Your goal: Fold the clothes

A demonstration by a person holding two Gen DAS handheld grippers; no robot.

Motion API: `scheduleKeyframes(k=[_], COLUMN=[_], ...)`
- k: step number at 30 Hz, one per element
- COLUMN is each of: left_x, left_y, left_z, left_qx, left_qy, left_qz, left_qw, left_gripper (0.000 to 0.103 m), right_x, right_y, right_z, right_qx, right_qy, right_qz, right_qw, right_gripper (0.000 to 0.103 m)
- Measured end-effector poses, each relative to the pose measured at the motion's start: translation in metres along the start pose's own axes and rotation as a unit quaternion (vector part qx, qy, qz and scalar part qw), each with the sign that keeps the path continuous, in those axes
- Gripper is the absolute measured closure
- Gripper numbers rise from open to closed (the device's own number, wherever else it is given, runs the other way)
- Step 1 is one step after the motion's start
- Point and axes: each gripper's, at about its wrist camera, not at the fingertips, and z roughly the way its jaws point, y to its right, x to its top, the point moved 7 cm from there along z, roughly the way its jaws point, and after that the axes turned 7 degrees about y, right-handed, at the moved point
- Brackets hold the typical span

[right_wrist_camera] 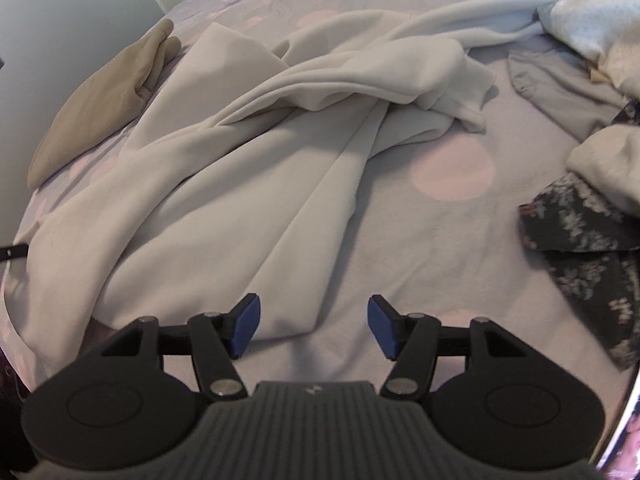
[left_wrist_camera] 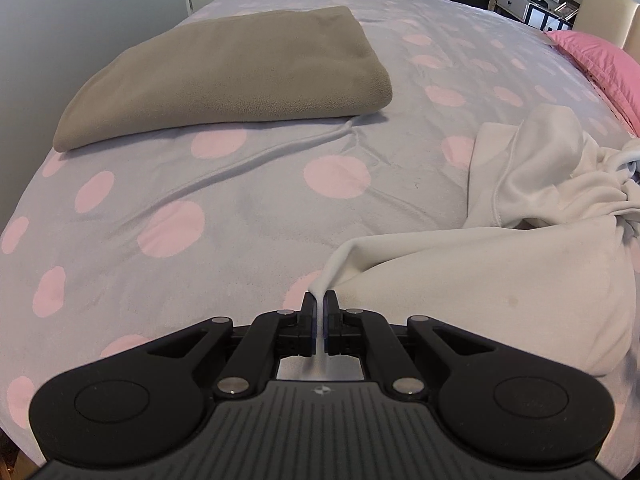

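A: Where is the garment (right_wrist_camera: 248, 152)?

B: It lies crumpled across the bed (left_wrist_camera: 160, 208). In the right wrist view it runs from 8 o'clock up to 1 o'clock. The folded towel (left_wrist_camera: 224, 80) sits apart at 11 o'clock.

A: And the tongs?

B: The left gripper (left_wrist_camera: 319, 312) is clamped on a thin edge of the garment. The right gripper (right_wrist_camera: 314, 326) stands spread, with nothing between its pads.

A: Handling?

B: It is probably soft, light and limp, so it will sag. Best taken by a hem or corner.

White garment (right_wrist_camera: 248, 168) rumpled, spread across bed; tan garment (left_wrist_camera: 232, 80) folded beyond.
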Motion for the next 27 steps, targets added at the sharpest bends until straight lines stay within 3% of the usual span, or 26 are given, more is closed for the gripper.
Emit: scheduleKeyframes(k=[4,9,12,14,15,17,22,27], left_x=[0.001,0.003,0.004,0.006,0.007,0.011,0.025,0.047], left_y=[0.001,0.006,0.006,0.004,0.004,0.003,0.004,0.016], left_z=[0.006,0.009,0.011,0.01,0.009,0.004,-0.016,-0.067], left_qx=[0.003,0.005,0.005,0.004,0.003,0.001,-0.01,-0.048], left_qy=[-0.003,-0.001,-0.004,-0.003,0.0,0.014,0.056,0.128], left_qz=[-0.001,0.007,0.007,0.0,-0.005,-0.015,-0.038,-0.046], left_qw=[1.0,1.0,1.0,1.0,1.0,0.9998,0.9976,0.9896], left_gripper=[0.102,0.102,0.102,0.102,0.102,0.102,0.102,0.102], right_x=[0.005,-0.006,-0.014,-0.014,-0.013,-0.012,-0.001,0.038], right_y=[-0.019,-0.042,-0.049,-0.052,-0.055,-0.059,-0.053,-0.029], right_z=[0.009,0.025,0.036,0.035,0.032,0.022,-0.019,-0.086], right_qx=[0.024,0.034,0.016,0.017,0.018,0.01,0.003,-0.054], right_qy=[0.003,-0.041,-0.045,-0.04,-0.037,-0.029,-0.004,0.052], right_qz=[0.033,0.058,0.054,0.06,0.06,0.045,0.026,-0.022], right_qw=[0.999,0.997,0.997,0.997,0.997,0.999,1.0,0.997], right_gripper=[0.045,0.049,0.06,0.078,0.081,0.091,0.095,0.097])
